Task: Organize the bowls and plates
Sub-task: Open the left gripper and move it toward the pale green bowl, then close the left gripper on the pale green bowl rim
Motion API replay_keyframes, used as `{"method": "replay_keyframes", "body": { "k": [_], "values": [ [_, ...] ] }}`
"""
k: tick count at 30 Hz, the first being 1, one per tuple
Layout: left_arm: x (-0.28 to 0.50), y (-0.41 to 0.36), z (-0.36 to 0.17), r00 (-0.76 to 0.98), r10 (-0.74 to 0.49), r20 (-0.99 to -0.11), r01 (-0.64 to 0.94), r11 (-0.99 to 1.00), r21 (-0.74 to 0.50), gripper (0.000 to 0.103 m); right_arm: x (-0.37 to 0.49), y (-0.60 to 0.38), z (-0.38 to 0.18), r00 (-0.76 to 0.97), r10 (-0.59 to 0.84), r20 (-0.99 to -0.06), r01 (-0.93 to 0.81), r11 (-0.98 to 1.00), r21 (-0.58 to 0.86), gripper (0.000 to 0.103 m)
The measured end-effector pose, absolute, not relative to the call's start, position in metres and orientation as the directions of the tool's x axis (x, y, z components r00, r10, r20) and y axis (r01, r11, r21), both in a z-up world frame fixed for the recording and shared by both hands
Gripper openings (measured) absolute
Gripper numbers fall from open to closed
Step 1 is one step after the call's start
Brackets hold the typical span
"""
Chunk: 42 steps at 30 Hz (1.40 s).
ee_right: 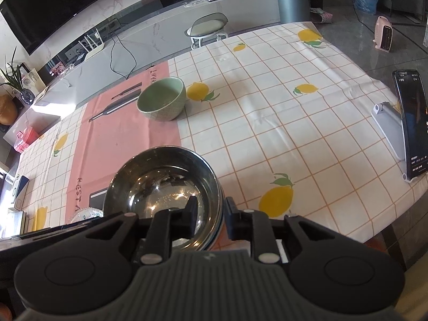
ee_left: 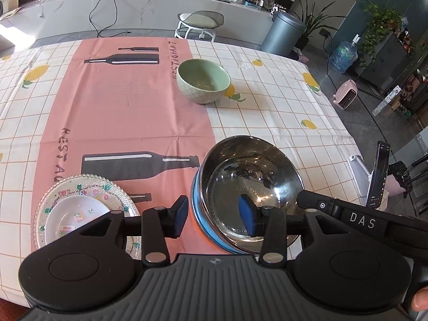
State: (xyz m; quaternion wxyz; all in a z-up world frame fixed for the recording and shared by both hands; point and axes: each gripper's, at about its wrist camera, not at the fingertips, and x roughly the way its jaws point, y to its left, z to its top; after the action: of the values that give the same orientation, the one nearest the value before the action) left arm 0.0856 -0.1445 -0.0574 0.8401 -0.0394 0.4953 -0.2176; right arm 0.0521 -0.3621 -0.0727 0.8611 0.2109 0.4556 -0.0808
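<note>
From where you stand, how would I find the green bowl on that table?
Start at the pink strip running down the checked tablecloth. At its far right edge, beside a printed lemon, sits the green bowl, alone and empty. Unlike the shiny metal bowl nearer you, it is matte, pale green, with a diamond-patterned outside.

White capitals "DAS" stood on a black strap-like bar (ee_left: 361, 223) near the right claw's side in the left wrist view. The pink printed cloth runner (ee_left: 128, 112) bore dark hand-lettered "REST AU…", cut off, and, at its far end, upside-down lettering too small to read.
</note>
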Motion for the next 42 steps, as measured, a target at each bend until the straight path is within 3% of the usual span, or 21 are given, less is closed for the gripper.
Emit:
{"method": "replay_keyframes", "body": {
  "k": [14, 25, 42],
  "values": [
    [0.119, -0.147, -0.038, 0.428, -0.429, -0.796, 0.383, 0.883, -0.270, 0.051, 0.079, -0.358, -0.066, 0.575, 0.064, -0.816, 0.247, 0.937, 0.248, 0.027],
    [0.182, -0.151, -0.041, 0.384, -0.449, -0.807, 0.403, 0.868, -0.291, 0.051, 0.139, -0.372, -0.066, 0.528, 0.165, -0.833, 0.190, 0.933, 0.306, 0.030],
    [0.289, -0.157, -0.085, 0.358, -0.437, -0.825, 0.248, 0.896, -0.368, 0.051, 0.259, -0.379, -0.088, 0.474, 0.153, -0.867, 0.196, 0.942, 0.273, 0.033]
  ]
}}
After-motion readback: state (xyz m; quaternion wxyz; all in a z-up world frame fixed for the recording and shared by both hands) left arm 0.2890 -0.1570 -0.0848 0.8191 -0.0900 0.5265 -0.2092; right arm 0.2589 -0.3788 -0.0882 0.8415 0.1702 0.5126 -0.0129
